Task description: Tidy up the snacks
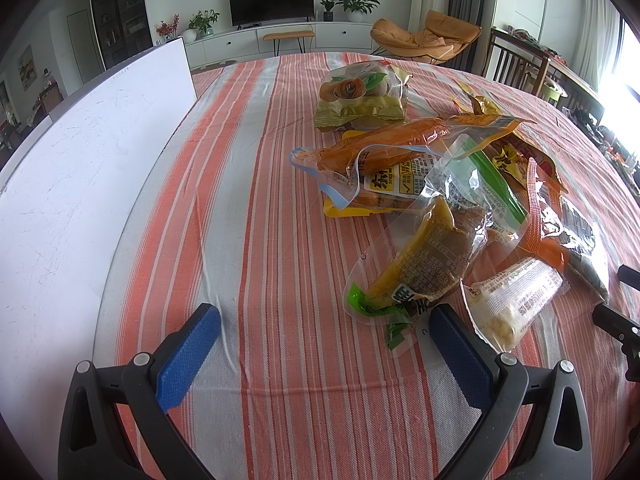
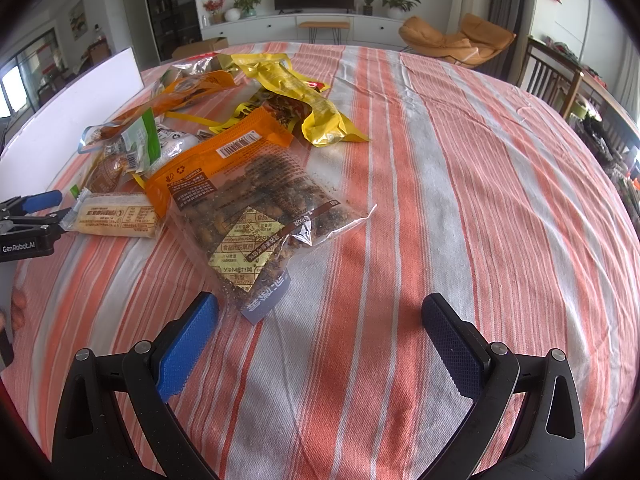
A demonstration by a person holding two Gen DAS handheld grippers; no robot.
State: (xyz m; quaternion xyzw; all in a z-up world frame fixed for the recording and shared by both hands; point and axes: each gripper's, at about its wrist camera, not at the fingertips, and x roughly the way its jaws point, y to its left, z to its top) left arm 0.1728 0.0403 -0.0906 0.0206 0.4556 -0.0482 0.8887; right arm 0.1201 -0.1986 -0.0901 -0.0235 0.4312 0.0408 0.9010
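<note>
A loose pile of snack packets lies on the striped tablecloth (image 1: pixel 280 208). In the left wrist view I see a green pastry bag (image 1: pixel 356 98), a long orange sausage pack (image 1: pixel 380 146), a clear pack with a brown-yellow snack (image 1: pixel 424 256) and a white rice bar (image 1: pixel 516 296). My left gripper (image 1: pixel 324 320) is open and empty, its right finger just beside the brown-yellow pack. In the right wrist view a clear bag of dark nuts with an orange top (image 2: pixel 256 200) lies just ahead of my right gripper (image 2: pixel 320 312), which is open and empty. A yellow bag (image 2: pixel 304 96) lies behind.
A white board (image 1: pixel 80 184) stands along the table's left side. The left gripper also shows at the left edge of the right wrist view (image 2: pixel 34 216), by the rice bar (image 2: pixel 116 220). Wooden chairs (image 2: pixel 560 80) stand at the far right of the table.
</note>
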